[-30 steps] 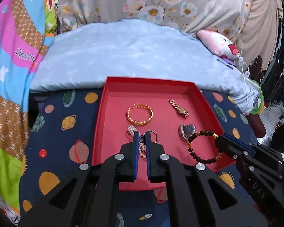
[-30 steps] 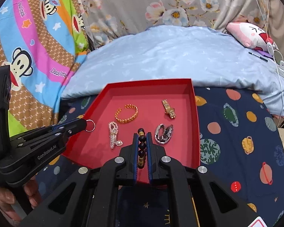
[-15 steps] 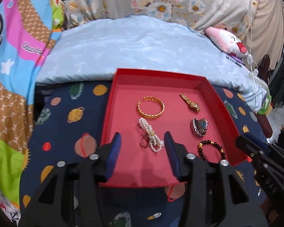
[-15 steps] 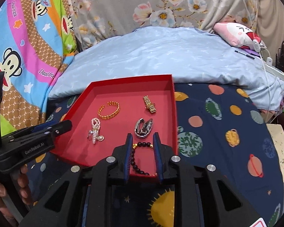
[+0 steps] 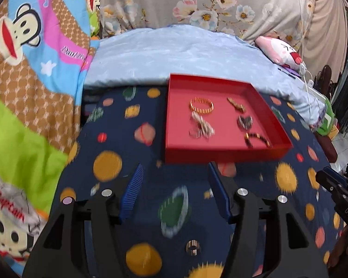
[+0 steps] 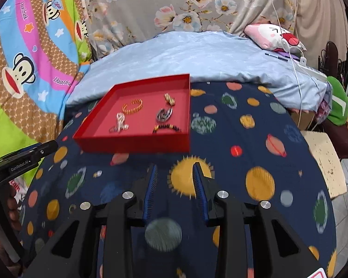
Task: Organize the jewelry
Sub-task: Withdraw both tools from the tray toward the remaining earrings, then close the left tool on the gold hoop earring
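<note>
A red tray (image 5: 222, 155) (image 6: 136, 142) lies on a dark planet-print cloth. Inside it are a gold bangle (image 5: 201, 105) (image 6: 132, 107), a pearl piece with a ring (image 5: 201, 127) (image 6: 119, 121), a gold watch band (image 5: 236, 104) (image 6: 169, 99), a silver clip (image 5: 244, 121) (image 6: 164, 115) and a dark bead bracelet (image 5: 257, 139) (image 6: 167, 128). My left gripper (image 5: 175, 169) hangs in front of the tray, jaws opening, nothing between them. My right gripper (image 6: 175, 169) also sits back from the tray over the cloth, jaws opening and empty. Each gripper shows at the edge of the other's view.
A pale blue quilt (image 5: 174, 53) lies behind the tray, with a bright cartoon blanket (image 5: 23, 81) to the left and a pink plush toy (image 6: 273, 34) at the back right. A small metal ring (image 5: 193, 246) lies on the cloth under my left gripper.
Both grippers let go of their pieces, the pearl piece and the bead bracelet, which now lie in the tray. Both jaws opened and both grippers drew back from the tray.
</note>
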Motion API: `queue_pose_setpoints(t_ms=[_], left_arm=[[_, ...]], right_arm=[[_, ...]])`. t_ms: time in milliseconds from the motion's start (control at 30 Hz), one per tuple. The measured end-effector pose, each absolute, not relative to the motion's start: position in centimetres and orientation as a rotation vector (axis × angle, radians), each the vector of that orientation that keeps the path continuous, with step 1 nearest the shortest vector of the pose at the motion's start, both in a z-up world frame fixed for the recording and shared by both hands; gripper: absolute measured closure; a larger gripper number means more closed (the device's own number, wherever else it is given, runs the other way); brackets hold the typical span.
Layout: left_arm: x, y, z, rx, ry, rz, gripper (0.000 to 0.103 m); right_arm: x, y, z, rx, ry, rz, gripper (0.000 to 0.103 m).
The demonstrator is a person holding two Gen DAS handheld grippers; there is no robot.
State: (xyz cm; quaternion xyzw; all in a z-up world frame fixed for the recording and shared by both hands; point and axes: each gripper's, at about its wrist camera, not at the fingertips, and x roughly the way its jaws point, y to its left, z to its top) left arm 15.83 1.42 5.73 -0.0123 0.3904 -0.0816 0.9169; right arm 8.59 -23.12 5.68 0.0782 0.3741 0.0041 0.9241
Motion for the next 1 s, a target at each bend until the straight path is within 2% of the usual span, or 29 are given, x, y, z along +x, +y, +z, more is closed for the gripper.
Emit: queue_pose_setpoints(t_ms=[433, 1000], left_arm=[[9.2, 1.8, 1.6, -0.042, 0.931, -0.2, 0.046], [8.3, 1.4, -0.7, -0.038, 0.981, -0.203, 0.046]], right_arm=[[2.4, -22.5, 2.4, 0.187, 0.865, 0.005, 0.072], [1.5, -21.1, 0.4, 0.201, 0.919, 0.043, 0.072]])
